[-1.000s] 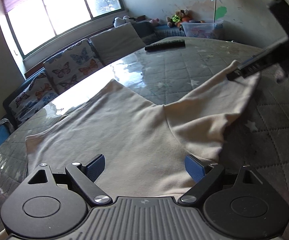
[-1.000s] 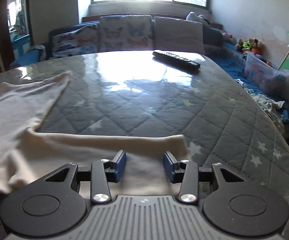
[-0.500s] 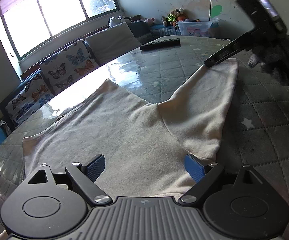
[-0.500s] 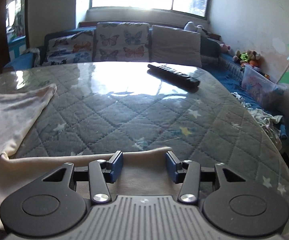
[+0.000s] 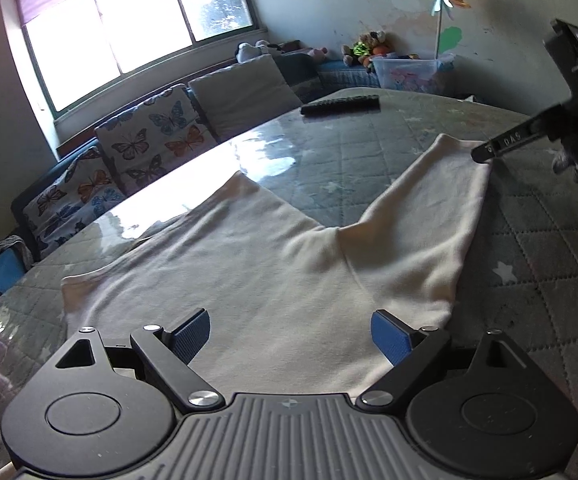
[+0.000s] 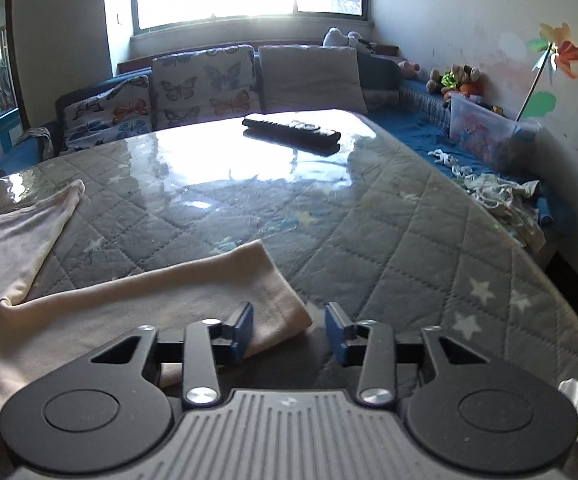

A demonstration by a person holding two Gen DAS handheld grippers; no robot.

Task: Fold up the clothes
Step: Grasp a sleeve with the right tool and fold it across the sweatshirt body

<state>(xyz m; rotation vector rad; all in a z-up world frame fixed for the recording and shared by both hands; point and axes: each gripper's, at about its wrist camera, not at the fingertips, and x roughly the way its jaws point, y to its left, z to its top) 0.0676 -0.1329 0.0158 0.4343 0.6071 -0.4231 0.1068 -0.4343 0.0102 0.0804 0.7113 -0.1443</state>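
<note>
Currently sleeve step: quilted table (image 6: 389,216) carries the cream shirt (image 5: 249,272), spread flat, one sleeve (image 6: 169,292) stretched out to the side. Left hand-held gripper (image 5: 291,334) hovers over the body, jaws spread wide, empty. Right hand-held gripper (image 6: 289,330) sits at the cuff, jaws apart, nothing pinched. Next move likely: close on cuff, fold sleeve inward.

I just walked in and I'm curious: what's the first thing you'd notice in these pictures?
A big cream shirt lies spread across the quilted grey table, one sleeve reaching out to the right. The open left gripper hangs over the shirt's body, and the open right gripper sits at the sleeve's cuff. Farther back, a black remote rests on the table near butterfly cushions under a bright window.
</note>
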